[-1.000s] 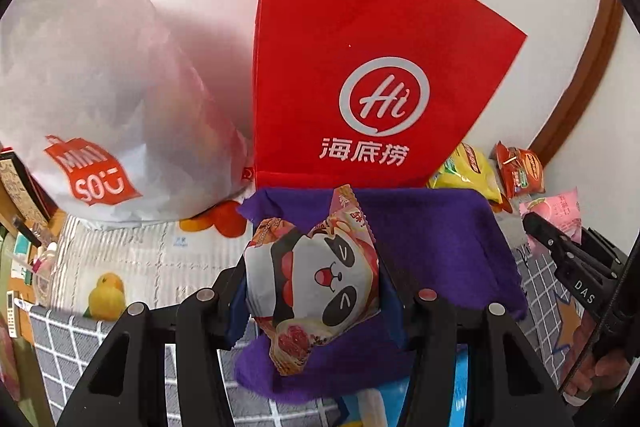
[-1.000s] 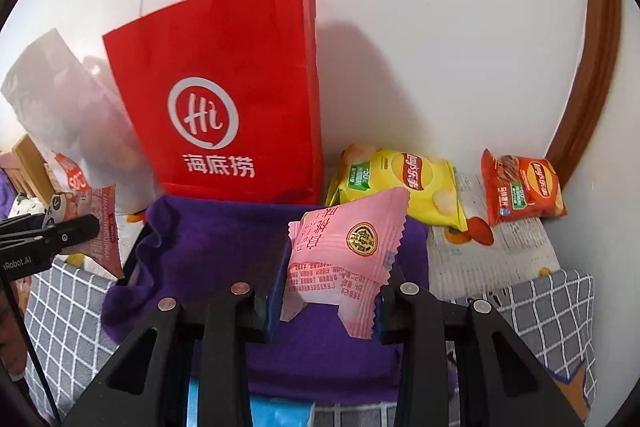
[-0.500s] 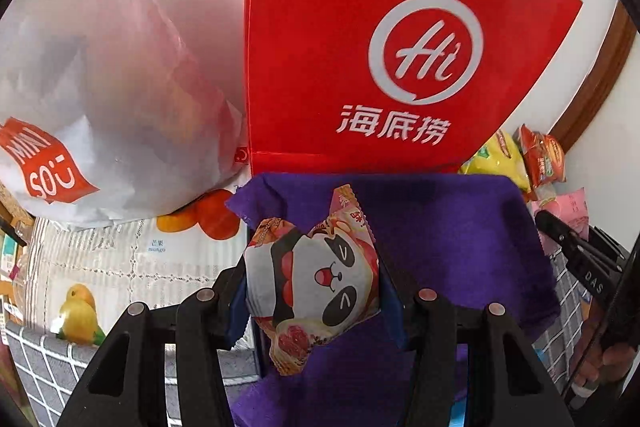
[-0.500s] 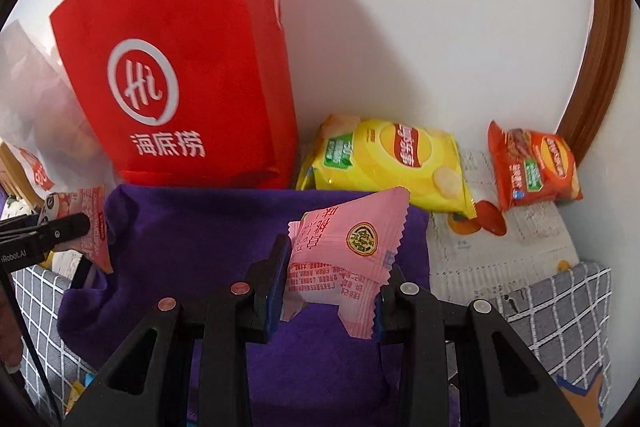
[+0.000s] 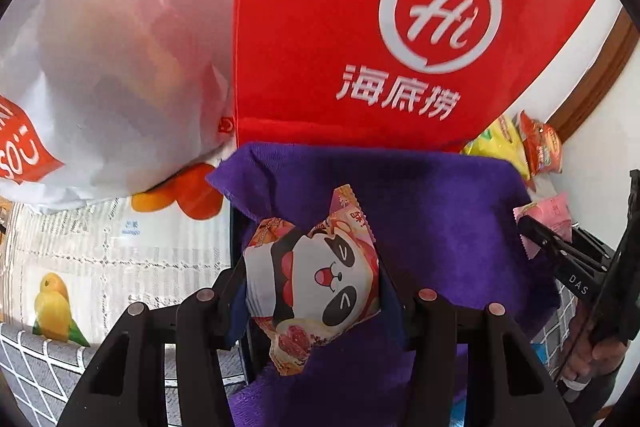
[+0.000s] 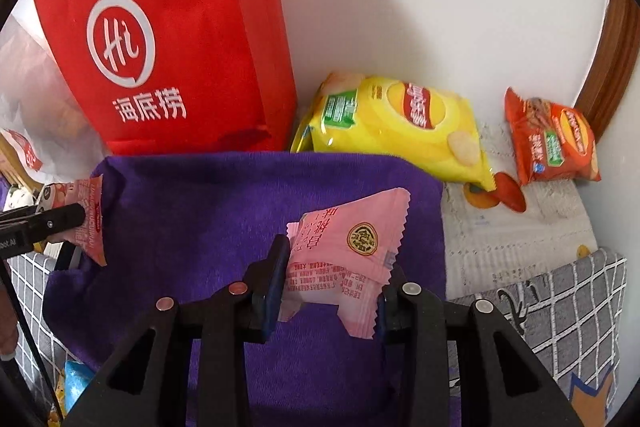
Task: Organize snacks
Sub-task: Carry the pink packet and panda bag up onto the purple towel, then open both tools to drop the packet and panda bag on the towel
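While both hands are busy, each one has its own snack. The left gripper has its jaws clamped on a panda snack packet, holding it up above the purple cloth, and you can spot that same gripper poking in from the left edge of the right wrist view. The right gripper has its jaws squeezed onto a pink snack packet, also hanging over the cloth, toward its right side. From the left wrist camera the right gripper shows up at the far right with the pink packet in it.

Right behind the cloth stands a red paper bag with a white "Hi" logo, upright against the wall. To its left sits a white plastic bag with a red label. On the other side of the red bag, a yellow chip bag lies just beside it, and a smaller orange chip bag lies further right near the wooden trim. The surface under it all has a fruit-print cover and a gray grid-pattern cloth.
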The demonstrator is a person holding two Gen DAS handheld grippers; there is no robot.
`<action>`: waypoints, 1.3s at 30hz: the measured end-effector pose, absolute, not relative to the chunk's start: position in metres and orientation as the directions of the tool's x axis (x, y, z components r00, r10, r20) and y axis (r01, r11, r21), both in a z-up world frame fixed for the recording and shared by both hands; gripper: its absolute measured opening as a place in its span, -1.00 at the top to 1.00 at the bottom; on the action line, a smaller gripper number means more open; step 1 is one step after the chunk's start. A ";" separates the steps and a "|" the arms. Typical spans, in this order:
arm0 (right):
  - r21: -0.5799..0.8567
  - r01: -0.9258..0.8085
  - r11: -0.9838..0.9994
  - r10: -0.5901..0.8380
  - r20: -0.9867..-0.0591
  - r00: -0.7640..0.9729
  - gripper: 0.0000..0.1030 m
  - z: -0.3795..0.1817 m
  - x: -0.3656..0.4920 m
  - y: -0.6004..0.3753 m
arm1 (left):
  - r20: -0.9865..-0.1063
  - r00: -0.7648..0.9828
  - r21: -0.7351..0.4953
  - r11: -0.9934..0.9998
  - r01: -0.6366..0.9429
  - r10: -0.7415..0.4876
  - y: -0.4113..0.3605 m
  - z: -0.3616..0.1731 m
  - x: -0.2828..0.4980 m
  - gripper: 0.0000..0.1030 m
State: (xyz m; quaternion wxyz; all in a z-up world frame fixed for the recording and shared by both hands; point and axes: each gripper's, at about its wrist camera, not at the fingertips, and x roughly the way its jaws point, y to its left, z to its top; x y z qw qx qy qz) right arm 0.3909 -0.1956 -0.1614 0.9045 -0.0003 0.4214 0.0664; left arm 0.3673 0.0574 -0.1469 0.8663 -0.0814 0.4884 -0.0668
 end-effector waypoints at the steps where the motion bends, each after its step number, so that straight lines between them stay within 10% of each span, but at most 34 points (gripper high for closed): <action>1: 0.053 -0.123 0.991 0.119 -0.767 0.630 0.30 -0.164 0.391 -0.195 | -0.839 0.505 -0.212 0.977 0.038 -0.202 0.056 -0.150 0.368 0.00; 22: 0.019 -0.155 0.988 0.106 -0.810 0.577 0.24 -0.187 0.400 -0.186 | -0.861 0.459 -0.209 0.975 0.077 -0.221 0.035 -0.168 0.377 0.00; 39: -0.053 -0.192 0.980 0.096 -0.720 0.688 -0.60 -0.137 0.367 -0.173 | -0.817 0.518 -0.216 0.967 0.133 -0.254 0.032 -0.134 0.363 -0.61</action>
